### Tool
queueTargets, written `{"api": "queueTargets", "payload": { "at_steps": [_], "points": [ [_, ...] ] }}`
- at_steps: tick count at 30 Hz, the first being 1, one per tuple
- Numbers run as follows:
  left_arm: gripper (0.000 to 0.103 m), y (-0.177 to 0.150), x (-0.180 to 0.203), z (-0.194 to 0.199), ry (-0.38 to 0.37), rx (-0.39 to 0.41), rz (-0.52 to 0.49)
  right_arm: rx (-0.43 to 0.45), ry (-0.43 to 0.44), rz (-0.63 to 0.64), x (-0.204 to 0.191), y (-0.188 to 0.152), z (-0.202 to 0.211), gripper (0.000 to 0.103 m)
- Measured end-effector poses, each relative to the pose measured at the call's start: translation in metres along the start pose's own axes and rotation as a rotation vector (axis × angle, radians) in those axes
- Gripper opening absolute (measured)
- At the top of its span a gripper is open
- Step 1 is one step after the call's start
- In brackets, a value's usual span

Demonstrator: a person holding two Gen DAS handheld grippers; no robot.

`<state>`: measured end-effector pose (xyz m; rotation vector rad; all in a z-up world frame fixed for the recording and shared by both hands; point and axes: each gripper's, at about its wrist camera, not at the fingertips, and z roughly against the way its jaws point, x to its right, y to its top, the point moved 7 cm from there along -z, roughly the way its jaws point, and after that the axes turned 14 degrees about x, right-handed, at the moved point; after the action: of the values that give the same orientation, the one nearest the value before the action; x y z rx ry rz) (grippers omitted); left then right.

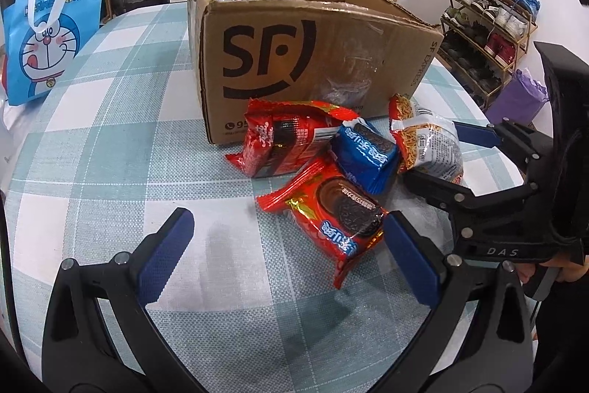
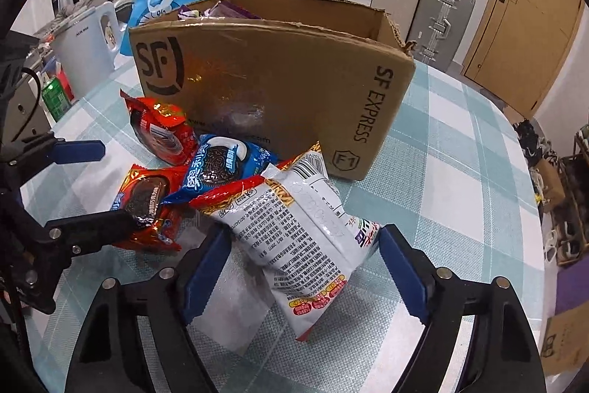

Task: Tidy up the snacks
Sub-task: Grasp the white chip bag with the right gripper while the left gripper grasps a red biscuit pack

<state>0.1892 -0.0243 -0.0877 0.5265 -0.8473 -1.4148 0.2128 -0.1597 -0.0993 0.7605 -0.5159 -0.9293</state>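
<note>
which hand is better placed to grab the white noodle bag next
Right. The right gripper already straddles the white noodle bag, jaws open around it. The left gripper sits nearer the red cookie pack.

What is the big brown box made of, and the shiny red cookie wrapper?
The box looks like matte corrugated cardboard: brown, with ragged torn top edges. The red cookie wrapper looks like thin glossy plastic film, possibly foil-lined: it crinkles and glints.

We see four snack packets [image 1: 324, 164] clustered on the table [image 1: 110, 142] just before the cardboard box [image 1: 294, 54], with a tote bag [image 1: 51, 35] far left.
</note>
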Motion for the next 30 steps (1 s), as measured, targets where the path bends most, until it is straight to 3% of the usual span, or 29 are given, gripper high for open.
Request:
{"api": "queueTargets", "payload": {
  "at_steps": [8,12,19,24,30],
  "points": [
    [0.101,-0.003,0.011,-0.01,-0.066,-0.04,0.059,0.006,0.017,-0.029,0.004,-0.003,0.006,0.076],
    [0.087,-0.005,0.019,-0.018,-0.087,-0.069,0.085,0.009,0.018,-0.026,0.003,-0.003,0.007,0.076],
    [0.075,0.001,0.029,-0.033,-0.059,-0.073,0.08,0.022,0.006,-0.015,0.003,-0.003,0.013,0.076],
    [0.05,0.001,0.037,-0.032,-0.075,-0.065,0.049,0.033,-0.009,-0.019,0.006,0.001,0.019,0.076],
    [0.048,0.0,0.038,-0.031,-0.097,-0.077,0.056,0.021,-0.009,0.003,0.008,0.002,0.019,0.079]
  ]
}}
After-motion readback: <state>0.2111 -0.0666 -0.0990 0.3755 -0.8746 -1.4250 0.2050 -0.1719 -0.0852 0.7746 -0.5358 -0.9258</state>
